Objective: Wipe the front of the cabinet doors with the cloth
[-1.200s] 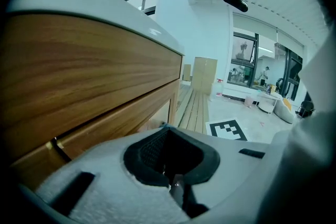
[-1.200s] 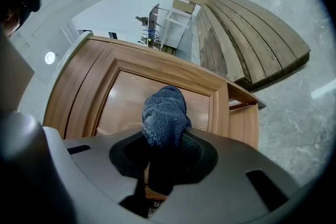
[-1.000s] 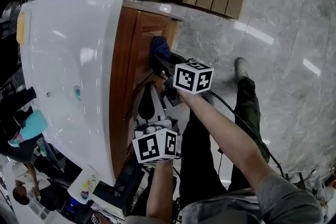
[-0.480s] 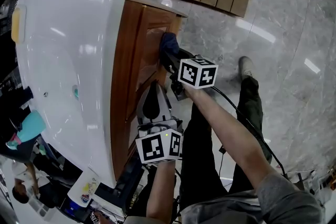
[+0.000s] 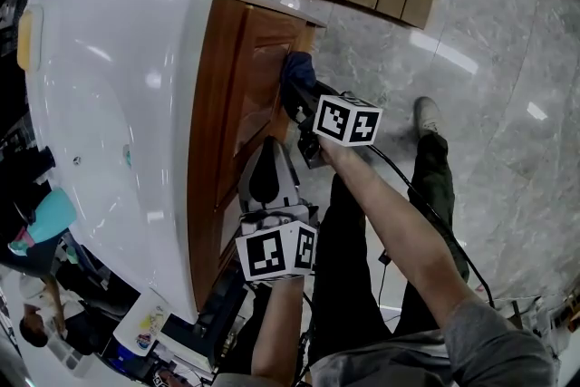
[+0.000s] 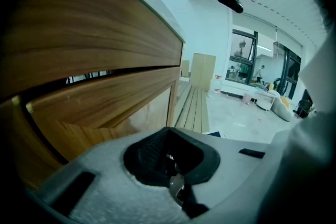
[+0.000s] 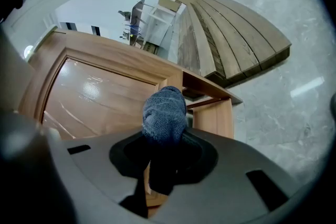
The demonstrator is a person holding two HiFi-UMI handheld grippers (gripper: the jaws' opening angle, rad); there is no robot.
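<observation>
The wiping step is in hand. The right gripper (image 5: 304, 100) has its jaws pinching the cloth (image 7: 164, 107), a dark blue wad that sticks out past them. In the head view the cloth lies against the far door (image 5: 261, 72), below the counter's (image 5: 109, 86) front edge and near its far corner. It sits on the door's frame beside the glossy sunken panel (image 7: 94, 97) (actual contact is hard to confirm from the right gripper view, where the wad blocks the spot).

The left gripper (image 5: 269, 160) points at the near door (image 6: 100, 102) below the middle of the front edge. Its jaws look pressed together with nothing between them, and it takes no part in the wipe.

My judgement is that much of the door fronts remains to be covered. The next move calls for keeping the cloth pressed flat to the wood and drawing it along the panel and frame. The pinch must stay firm so the wad does not slip out. The near door will need the same treatment, and the left gripper should keep out of the cloth's path.
</observation>
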